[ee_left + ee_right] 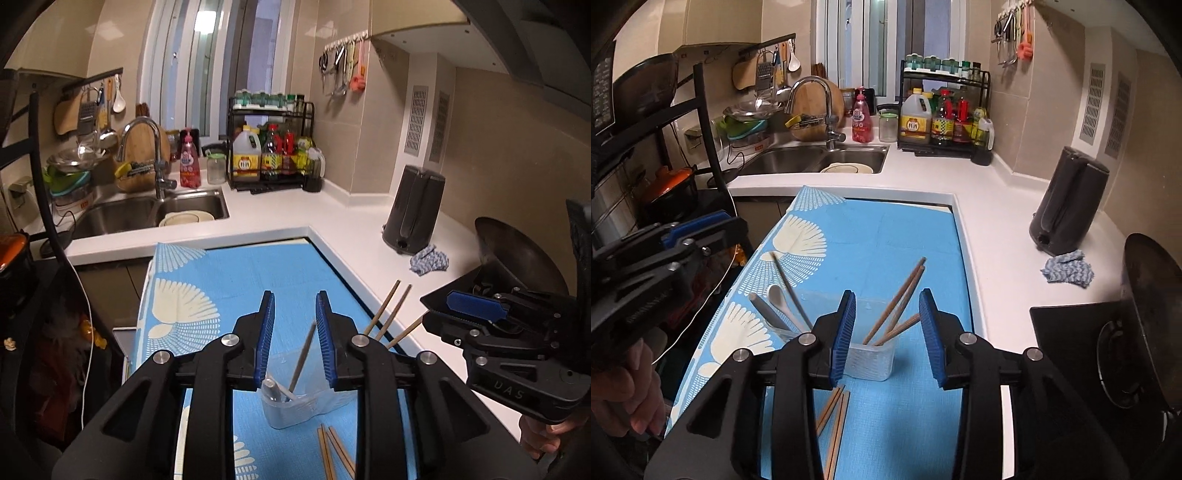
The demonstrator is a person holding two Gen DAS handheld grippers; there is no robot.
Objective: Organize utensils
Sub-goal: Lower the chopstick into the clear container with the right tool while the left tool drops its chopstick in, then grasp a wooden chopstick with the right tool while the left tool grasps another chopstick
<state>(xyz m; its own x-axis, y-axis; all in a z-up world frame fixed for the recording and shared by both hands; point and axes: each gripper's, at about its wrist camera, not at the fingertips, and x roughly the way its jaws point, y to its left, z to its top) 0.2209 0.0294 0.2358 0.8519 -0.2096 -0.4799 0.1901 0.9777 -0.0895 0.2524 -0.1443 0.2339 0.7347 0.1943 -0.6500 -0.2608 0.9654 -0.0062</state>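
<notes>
My count: three wooden chopsticks point(895, 304) standing in the clear holder point(870, 360), three more chopsticks lying flat point(834, 417) on the mat, one white spoon point(777, 295).

We are reading "UAS" in raised letters on the black body of the right gripper point(476, 308), seen at the right edge of the left wrist view. We are seeing printed labels on the oil jug point(245, 154) and sauce bottles point(271, 155) right of the sink point(155, 210), but their text is staying too small to read.
</notes>
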